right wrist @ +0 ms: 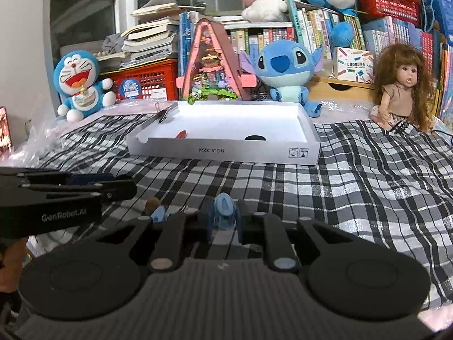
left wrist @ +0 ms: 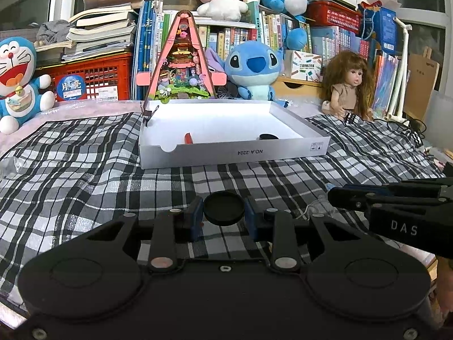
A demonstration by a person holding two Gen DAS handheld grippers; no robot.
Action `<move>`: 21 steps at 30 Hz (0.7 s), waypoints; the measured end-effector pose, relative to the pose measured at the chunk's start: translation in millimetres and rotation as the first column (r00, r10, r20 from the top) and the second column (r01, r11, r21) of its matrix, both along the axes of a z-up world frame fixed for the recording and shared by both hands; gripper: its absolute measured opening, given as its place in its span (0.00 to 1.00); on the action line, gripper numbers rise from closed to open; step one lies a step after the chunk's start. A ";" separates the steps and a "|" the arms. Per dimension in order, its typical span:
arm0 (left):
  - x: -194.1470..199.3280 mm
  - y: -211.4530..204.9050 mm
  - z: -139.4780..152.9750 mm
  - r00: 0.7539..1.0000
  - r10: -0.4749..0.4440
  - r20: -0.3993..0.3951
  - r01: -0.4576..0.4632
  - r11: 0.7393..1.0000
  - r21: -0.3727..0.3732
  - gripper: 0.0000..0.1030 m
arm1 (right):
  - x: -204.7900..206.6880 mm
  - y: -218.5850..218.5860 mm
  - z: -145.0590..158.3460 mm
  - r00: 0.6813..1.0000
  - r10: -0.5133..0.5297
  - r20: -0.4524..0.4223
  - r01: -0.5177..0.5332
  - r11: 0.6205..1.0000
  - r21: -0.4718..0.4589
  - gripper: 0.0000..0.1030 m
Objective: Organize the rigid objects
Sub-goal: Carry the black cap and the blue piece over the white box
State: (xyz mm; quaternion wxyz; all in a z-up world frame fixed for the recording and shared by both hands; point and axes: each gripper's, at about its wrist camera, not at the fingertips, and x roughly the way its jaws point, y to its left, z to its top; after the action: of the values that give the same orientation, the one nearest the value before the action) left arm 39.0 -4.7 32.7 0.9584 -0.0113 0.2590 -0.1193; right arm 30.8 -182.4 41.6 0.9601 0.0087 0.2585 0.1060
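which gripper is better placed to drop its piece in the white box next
Left, probably. The left gripper already clamps a black disc and faces the white box nearly head-on. The right gripper holds a blue piece too, more off-centre.

Indoor light moderate, cool cast. White box (left wrist: 232, 124) interior overexposed at 12 o'clock, detail lost. Windows dark at 10–2 o'clock. Strong fisheye bending toward edges; black vignette at right wrist corners. Foreground gripper bodies dark, slightly soft.
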 end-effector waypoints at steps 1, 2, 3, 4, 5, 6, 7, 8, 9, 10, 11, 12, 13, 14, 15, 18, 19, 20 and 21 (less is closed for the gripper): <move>1.0 0.2 0.5 1.000 0.001 0.000 -0.001 1.000 -0.002 0.29 | 1.6 -1.0 1.2 1.000 -0.004 -0.002 0.004 1.000 0.009 0.20; 2.3 0.3 1.0 1.000 0.003 -0.001 -0.003 1.000 -0.004 0.29 | 2.7 -1.4 2.0 1.000 -0.006 -0.003 0.006 1.000 0.014 0.20; 3.4 0.5 1.4 1.000 0.004 -0.003 -0.004 1.000 -0.006 0.29 | 3.7 -1.6 3.0 1.000 -0.008 -0.002 0.008 1.000 0.016 0.20; 4.5 0.7 1.9 1.000 0.004 -0.004 -0.004 1.000 -0.007 0.29 | 4.6 -1.8 4.1 1.000 -0.009 0.001 0.009 1.000 0.018 0.20; 5.3 0.9 2.3 1.000 0.005 -0.005 -0.005 1.000 -0.009 0.29 | 5.3 -1.7 5.0 1.000 -0.011 0.004 0.011 1.000 0.018 0.20; 5.7 1.0 2.8 1.000 0.007 -0.005 -0.007 1.000 -0.011 0.29 | 5.9 -1.5 6.0 1.000 -0.012 0.006 0.012 1.000 0.018 0.20; 6.6 1.3 3.4 1.000 0.007 -0.005 -0.007 1.000 -0.013 0.29 | 6.9 -1.8 7.0 1.000 -0.014 0.008 0.014 1.000 0.019 0.20; 7.5 1.6 4.1 1.000 0.008 -0.005 -0.008 1.000 -0.014 0.29 | 7.9 -2.2 8.0 1.000 -0.016 0.008 0.016 1.000 0.023 0.20; 8.6 2.0 4.8 1.000 0.008 -0.005 -0.008 1.000 -0.014 0.29 | 8.9 -2.2 8.9 1.000 -0.018 0.007 0.018 1.000 0.026 0.20; 10.1 2.4 5.6 1.000 0.007 -0.006 -0.007 1.000 -0.015 0.29 | 10.3 -2.8 10.0 1.000 -0.020 0.006 0.020 0.999 0.031 0.20; 11.4 2.6 6.2 1.000 0.006 -0.006 -0.007 1.000 -0.015 0.29 | 11.5 -2.8 10.8 1.000 -0.022 0.005 0.022 0.999 0.035 0.20; 13.0 3.1 7.1 1.000 0.006 -0.007 -0.006 1.000 -0.016 0.29 | 12.9 -3.0 11.7 1.000 -0.024 0.005 0.023 0.999 0.038 0.20; 14.7 3.7 8.2 1.000 0.005 -0.008 -0.005 1.000 -0.020 0.29 | 14.3 -3.2 12.6 1.000 -0.026 0.005 0.026 0.999 0.039 0.20; 16.8 4.4 9.3 1.000 0.004 -0.011 -0.005 1.000 -0.024 0.29 | 15.8 -3.4 13.7 1.000 -0.030 0.006 0.029 0.999 0.039 0.20; 18.7 5.2 10.5 1.000 0.004 -0.012 -0.005 1.000 -0.029 0.29 | 17.3 -3.6 14.5 0.999 -0.033 0.005 0.033 0.999 0.041 0.20; 24.0 6.3 14.2 1.000 0.008 -0.011 -0.009 0.999 -0.039 0.29 | 24.2 -5.6 17.3 0.999 -0.042 -0.009 0.042 0.997 0.059 0.20; 26.1 6.7 15.6 1.000 0.009 -0.010 -0.009 0.999 -0.042 0.29 | 26.6 -6.5 18.0 0.999 -0.045 -0.014 0.046 0.997 0.066 0.20; 28.9 7.1 17.4 1.000 0.009 -0.010 -0.009 0.999 -0.046 0.29 | 29.2 -7.3 18.9 0.999 -0.047 -0.018 0.049 0.996 0.071 0.20; 31.5 7.4 19.0 1.000 0.008 -0.010 -0.008 0.999 -0.048 0.29 | 31.6 -7.9 19.8 0.999 -0.050 -0.021 0.051 0.996 0.075 0.20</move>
State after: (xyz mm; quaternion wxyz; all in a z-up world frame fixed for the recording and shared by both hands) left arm 70.5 2.7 51.6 0.9570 -0.0361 0.2609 -0.1217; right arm 62.4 -190.4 61.4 0.9589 0.0527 0.2634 0.0913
